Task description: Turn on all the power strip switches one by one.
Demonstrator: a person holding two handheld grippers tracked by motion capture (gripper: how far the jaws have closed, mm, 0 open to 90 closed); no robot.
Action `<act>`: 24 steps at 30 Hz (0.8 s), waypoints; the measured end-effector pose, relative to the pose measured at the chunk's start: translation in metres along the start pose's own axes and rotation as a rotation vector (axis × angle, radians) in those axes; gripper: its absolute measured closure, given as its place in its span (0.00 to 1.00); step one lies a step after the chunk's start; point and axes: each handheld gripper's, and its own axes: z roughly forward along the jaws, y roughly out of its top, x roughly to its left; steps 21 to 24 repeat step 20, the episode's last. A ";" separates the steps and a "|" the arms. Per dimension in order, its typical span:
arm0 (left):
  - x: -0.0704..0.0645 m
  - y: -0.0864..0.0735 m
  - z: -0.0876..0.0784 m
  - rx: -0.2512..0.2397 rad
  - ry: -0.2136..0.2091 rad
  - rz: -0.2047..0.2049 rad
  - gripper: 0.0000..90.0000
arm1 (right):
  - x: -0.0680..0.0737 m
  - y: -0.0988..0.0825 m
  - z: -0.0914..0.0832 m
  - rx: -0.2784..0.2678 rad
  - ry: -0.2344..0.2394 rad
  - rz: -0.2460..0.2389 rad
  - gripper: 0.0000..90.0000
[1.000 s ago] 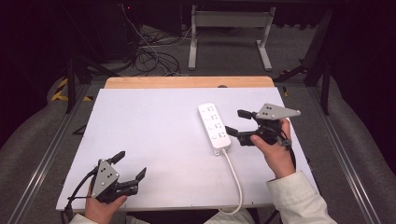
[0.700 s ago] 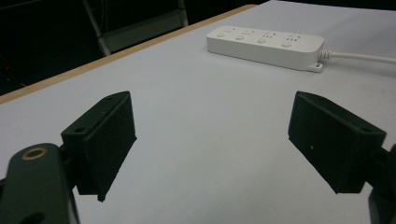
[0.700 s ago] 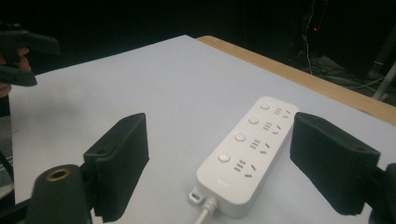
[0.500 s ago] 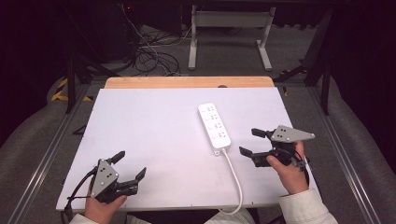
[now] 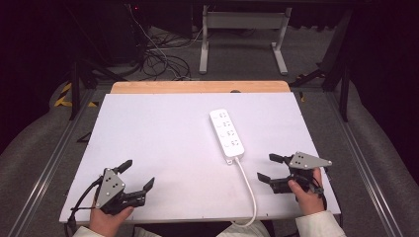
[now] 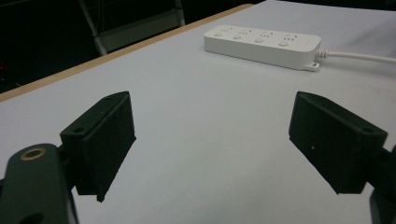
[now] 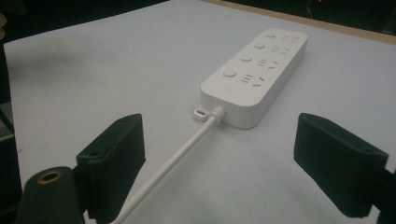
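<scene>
A white power strip [image 5: 227, 133] [image 6: 264, 42] [image 7: 259, 72] with several sockets and buttons lies flat on the white table top [image 5: 163, 148], right of centre. Its white cable [image 5: 248, 185] [image 7: 173, 158] runs toward the front edge and drops over it. My right gripper [image 5: 268, 169] [image 7: 219, 163] rests at the front right, open and empty, its jaws pointing at the strip's cable end. My left gripper [image 5: 139, 175] [image 6: 210, 140] sits at the front left, open and empty, well apart from the strip.
A wooden strip [image 5: 197, 87] borders the table's far edge. Beyond it stand a white metal frame [image 5: 242, 34] and a tangle of cables [image 5: 158, 54] on the floor. Metal rails [image 5: 54, 158] run along both sides of the table.
My right gripper has drawn back from beside the power strip toward the front right corner of the table. The left gripper has stayed where it was.
</scene>
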 end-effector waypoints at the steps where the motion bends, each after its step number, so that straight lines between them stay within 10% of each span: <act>1: 0.000 0.000 0.000 0.000 -0.002 -0.004 0.16 | 0.000 -0.002 -0.001 0.000 -0.002 -0.002 0.19; 17: 0.003 -0.004 0.009 0.037 -0.010 -0.026 0.16 | 0.000 -0.018 0.006 0.083 -0.046 0.090 0.19; 24: 0.005 -0.005 0.010 0.038 -0.019 -0.038 0.15 | 0.003 -0.015 0.005 0.077 -0.055 0.034 0.19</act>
